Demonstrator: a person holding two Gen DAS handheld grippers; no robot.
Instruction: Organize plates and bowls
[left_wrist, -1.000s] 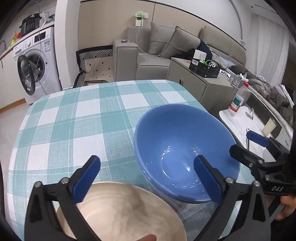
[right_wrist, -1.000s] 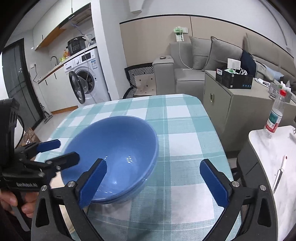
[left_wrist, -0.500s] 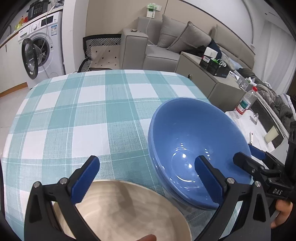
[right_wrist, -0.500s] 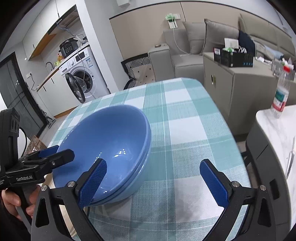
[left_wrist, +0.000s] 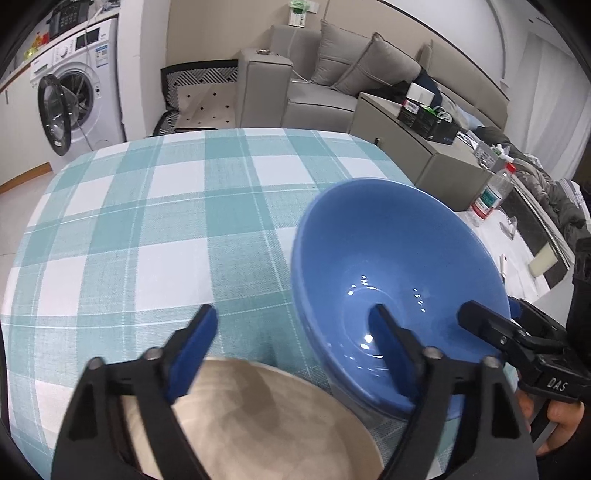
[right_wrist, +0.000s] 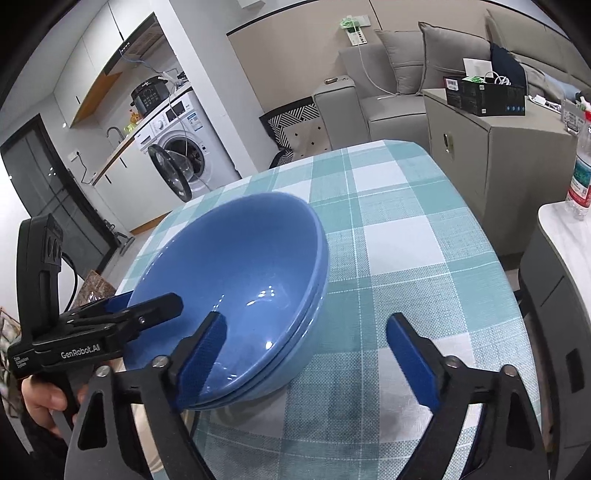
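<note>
Two blue bowls stacked on the checked table, both grippers spread wide.

Left wrist view: the left gripper has its fingers apart, one over a beige plate at the near edge, the other in front of the blue bowl. The right gripper reaches at the bowl's rim.
Right wrist view: the right gripper is spread, its left finger at the stacked bowls on the table; the left gripper straddles the far rim.

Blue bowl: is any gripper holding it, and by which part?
No. The left gripper and right gripper are both open; the blue bowl is unclamped.
</note>
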